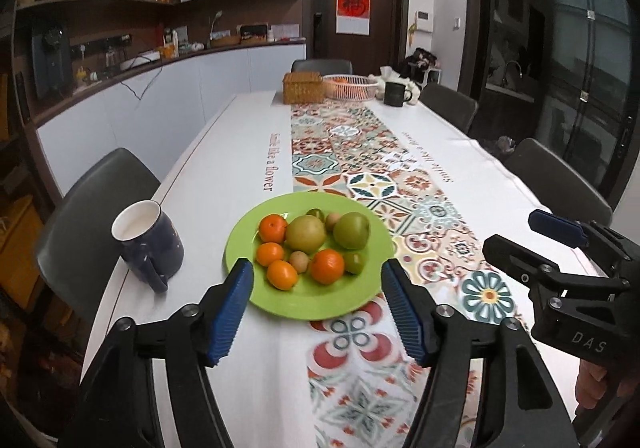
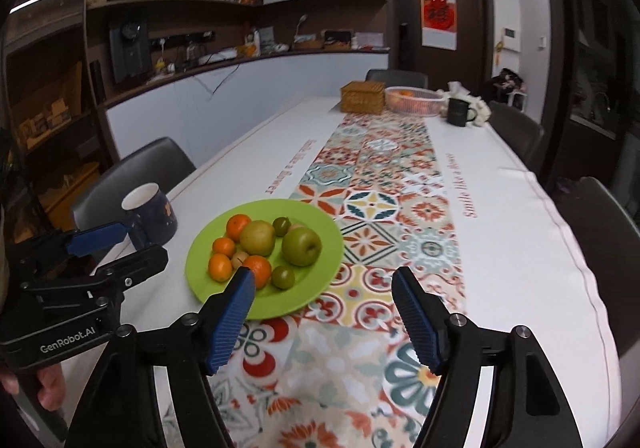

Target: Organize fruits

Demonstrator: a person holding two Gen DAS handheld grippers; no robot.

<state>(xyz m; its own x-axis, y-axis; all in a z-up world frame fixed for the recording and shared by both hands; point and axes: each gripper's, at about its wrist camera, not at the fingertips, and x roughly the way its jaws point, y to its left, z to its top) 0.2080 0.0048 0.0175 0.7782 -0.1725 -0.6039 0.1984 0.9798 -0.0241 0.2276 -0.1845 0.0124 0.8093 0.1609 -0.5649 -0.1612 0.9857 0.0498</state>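
A green plate (image 1: 304,300) (image 2: 316,244) lies near the table's front, holding several oranges (image 1: 327,266) (image 2: 258,269), a yellow pear (image 1: 305,234) (image 2: 257,237), a green apple (image 1: 351,231) (image 2: 301,247), small green fruits (image 1: 354,262) (image 2: 283,277) and small brown fruits (image 1: 299,261). My left gripper (image 1: 318,272) is open and empty, hovering just before the plate's near rim. My right gripper (image 2: 324,280) is open and empty, to the right of the plate above the patterned runner. It also shows in the left wrist view (image 1: 560,244).
A dark blue mug (image 1: 150,244) (image 2: 154,214) stands left of the plate. At the far end stand a wicker box (image 1: 303,87) (image 2: 363,97), a pink basket with oranges (image 1: 351,87) (image 2: 414,100) and a black mug (image 1: 395,93) (image 2: 460,111). Grey chairs (image 1: 92,224) surround the table.
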